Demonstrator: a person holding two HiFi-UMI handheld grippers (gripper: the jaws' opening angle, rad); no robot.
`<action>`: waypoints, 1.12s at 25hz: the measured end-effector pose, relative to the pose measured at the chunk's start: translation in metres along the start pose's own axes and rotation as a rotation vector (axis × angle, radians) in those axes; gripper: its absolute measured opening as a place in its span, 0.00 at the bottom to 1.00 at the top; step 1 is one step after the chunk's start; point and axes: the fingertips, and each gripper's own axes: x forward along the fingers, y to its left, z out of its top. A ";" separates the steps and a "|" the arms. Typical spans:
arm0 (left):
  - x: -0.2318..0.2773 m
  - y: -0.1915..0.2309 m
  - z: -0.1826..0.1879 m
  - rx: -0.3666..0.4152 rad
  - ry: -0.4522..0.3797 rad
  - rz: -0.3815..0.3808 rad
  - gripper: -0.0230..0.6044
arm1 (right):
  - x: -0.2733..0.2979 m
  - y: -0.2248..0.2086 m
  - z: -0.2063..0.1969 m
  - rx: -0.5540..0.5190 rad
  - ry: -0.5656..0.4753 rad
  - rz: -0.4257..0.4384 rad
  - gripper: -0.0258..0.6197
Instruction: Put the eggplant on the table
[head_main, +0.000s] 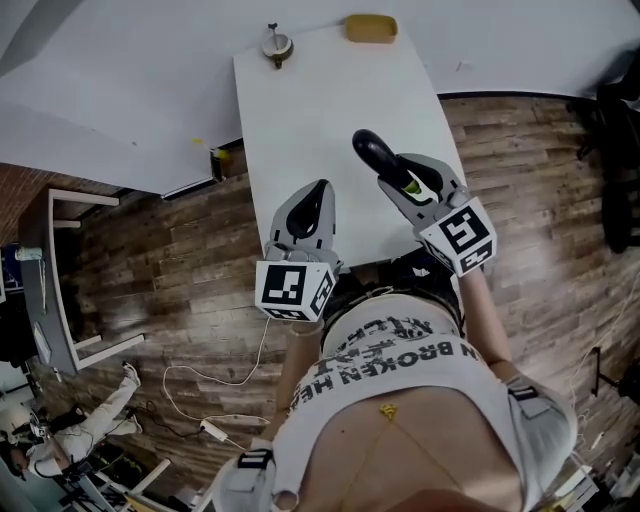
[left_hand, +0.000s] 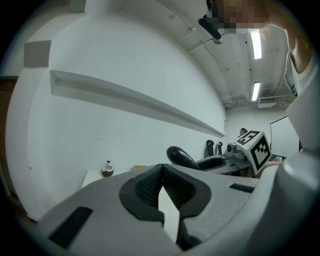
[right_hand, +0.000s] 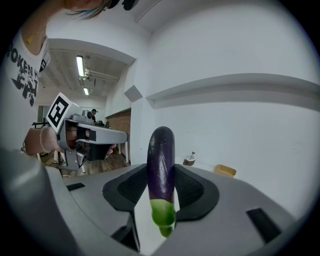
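Eggplant (right_hand: 161, 150) clamped betw. right tool (right_hand: 161, 171) pads, purple end fwd, over table (head_main: 300, 120); left tool (left_hand: 161, 172) closed, empty.

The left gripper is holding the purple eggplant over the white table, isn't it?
No, it is the right gripper that holds the purple eggplant over the white table. The right gripper view shows its jaws closed on it. The left gripper is shut with nothing in it.
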 end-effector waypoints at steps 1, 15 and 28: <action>0.000 0.000 0.000 -0.001 0.002 0.002 0.05 | 0.001 0.000 -0.001 0.002 0.003 0.004 0.30; -0.015 0.016 -0.013 -0.024 0.025 0.044 0.05 | 0.039 0.013 -0.047 0.003 0.131 0.087 0.30; -0.026 0.032 -0.029 -0.057 0.057 0.088 0.05 | 0.071 0.027 -0.109 -0.023 0.294 0.160 0.30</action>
